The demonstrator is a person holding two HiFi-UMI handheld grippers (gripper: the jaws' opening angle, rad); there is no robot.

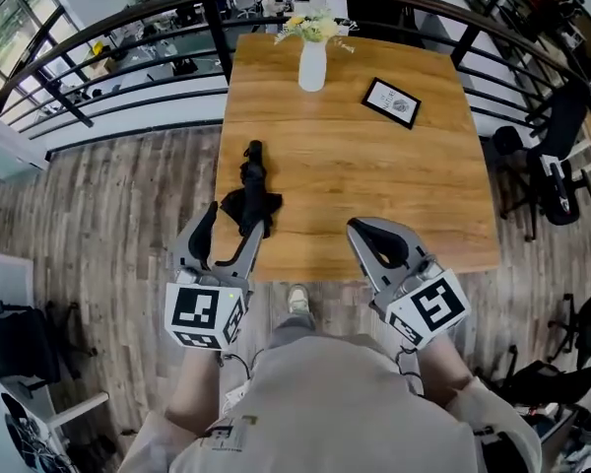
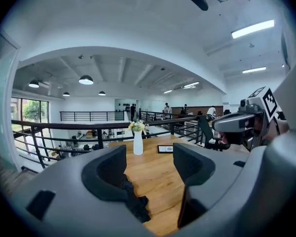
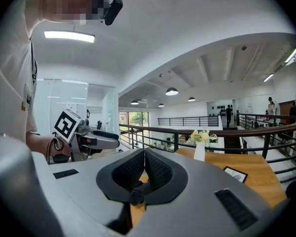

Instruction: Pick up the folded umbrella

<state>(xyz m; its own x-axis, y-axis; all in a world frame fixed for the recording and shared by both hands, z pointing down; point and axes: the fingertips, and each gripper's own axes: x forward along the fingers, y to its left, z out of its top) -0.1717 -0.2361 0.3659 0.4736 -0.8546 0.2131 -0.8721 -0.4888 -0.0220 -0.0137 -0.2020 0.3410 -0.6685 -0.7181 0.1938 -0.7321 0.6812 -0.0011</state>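
The folded black umbrella [image 1: 251, 187] lies lengthwise on the near left part of the wooden table [image 1: 374, 156]. My left gripper [image 1: 234, 221] hovers at its near end with the jaws open. In the left gripper view the umbrella [image 2: 133, 202] shows low in the gap of the left gripper [image 2: 149, 162], close to the left finger [image 2: 108, 174]; neither pad presses on it. My right gripper [image 1: 357, 229] is at the table's near edge, right of the umbrella, with its jaws shut and nothing in them. In its own view the right gripper [image 3: 144, 156] has its pads meeting.
A white vase with flowers [image 1: 313, 59] stands at the table's far side, a small black picture frame [image 1: 391, 102] to its right. A black railing [image 1: 108, 37] runs behind the table. An office chair [image 1: 557, 156] is at the right, wooden floor [image 1: 108, 225] at the left.
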